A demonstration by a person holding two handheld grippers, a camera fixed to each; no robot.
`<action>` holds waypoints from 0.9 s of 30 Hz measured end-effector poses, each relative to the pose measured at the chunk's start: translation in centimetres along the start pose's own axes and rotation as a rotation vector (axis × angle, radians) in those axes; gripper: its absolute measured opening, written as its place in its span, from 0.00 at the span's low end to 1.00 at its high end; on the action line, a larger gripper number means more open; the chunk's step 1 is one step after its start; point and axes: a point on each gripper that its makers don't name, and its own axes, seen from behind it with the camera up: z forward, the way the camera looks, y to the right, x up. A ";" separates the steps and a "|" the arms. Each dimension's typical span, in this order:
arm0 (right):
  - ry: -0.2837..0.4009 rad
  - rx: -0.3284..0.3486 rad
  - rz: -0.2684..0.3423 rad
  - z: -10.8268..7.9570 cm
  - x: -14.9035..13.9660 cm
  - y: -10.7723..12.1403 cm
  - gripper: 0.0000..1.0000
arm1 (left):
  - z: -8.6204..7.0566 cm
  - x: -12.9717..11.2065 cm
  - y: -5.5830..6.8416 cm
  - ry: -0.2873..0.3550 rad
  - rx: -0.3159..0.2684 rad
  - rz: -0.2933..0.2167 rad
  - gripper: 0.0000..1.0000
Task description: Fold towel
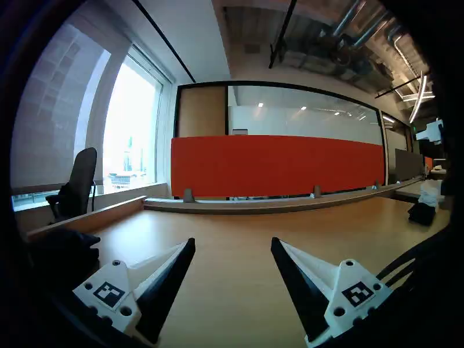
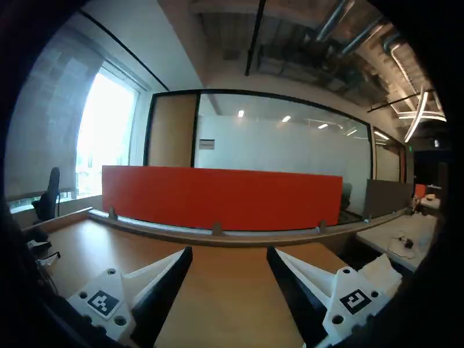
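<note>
- Worktop (image 1: 243, 226): pale wood across the lower half of the left gripper view. The right gripper view shows the same wood surface.
- Orange partition (image 1: 272, 165): upright along the worktop's far edge, at 12 o'clock from both grippers.
- Glass wall (image 1: 301, 113): behind and above the partition, with ceiling lights reflected in it.
- Window (image 1: 130, 133): very bright, at 10 o'clock in the left gripper view.
- Office chair (image 1: 75, 185): dark, at 9 o'clock, in front of the window and beyond the worktop's left edge.
- Left gripper (image 1: 232, 246): jaws spread wide with nothing between them, only bare wood in the gap. Cannot tell whether the fingertips touch the surface.
- Right gripper (image 2: 229, 255): jaws equally wide, nothing held, bare wood between the fingers.
- Dark bundle (image 1: 61, 249): at 8 o'clock in the left gripper view, beside the left finger. Too shadowed to identify.
- White flat piece (image 2: 383, 269): at 4 o'clock in the right gripper view, just beyond the right-hand finger, at the worktop's right end. Possibly the towel, but cannot tell.
- White crumpled piece (image 1: 430, 191): at 3 o'clock in the left gripper view, well apart from the gripper, just above a small black lump (image 1: 421, 213). It looks like cloth, and cannot tell whether it is the same item as the flat piece.
</note>
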 end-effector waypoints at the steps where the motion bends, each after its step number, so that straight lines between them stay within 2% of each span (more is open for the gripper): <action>1: 0.005 -0.003 -0.003 0.0 0.1 0.2 0.99 | 0.0 0.0 0.0 0.000 0.000 0.000 0.97; 9: 0.039 -0.014 -0.020 -0.2 0.2 2.0 0.99 | 0.1 -0.1 0.0 0.000 0.000 0.000 0.97; 17: 0.062 -0.038 0.033 -0.4 -1.4 3.9 0.99 | 0.1 -0.1 0.1 0.000 0.000 -0.001 0.97; 27: 0.069 -0.001 0.073 -0.3 -5.0 3.6 0.99 | 0.1 -0.1 0.2 0.001 0.000 -0.001 0.97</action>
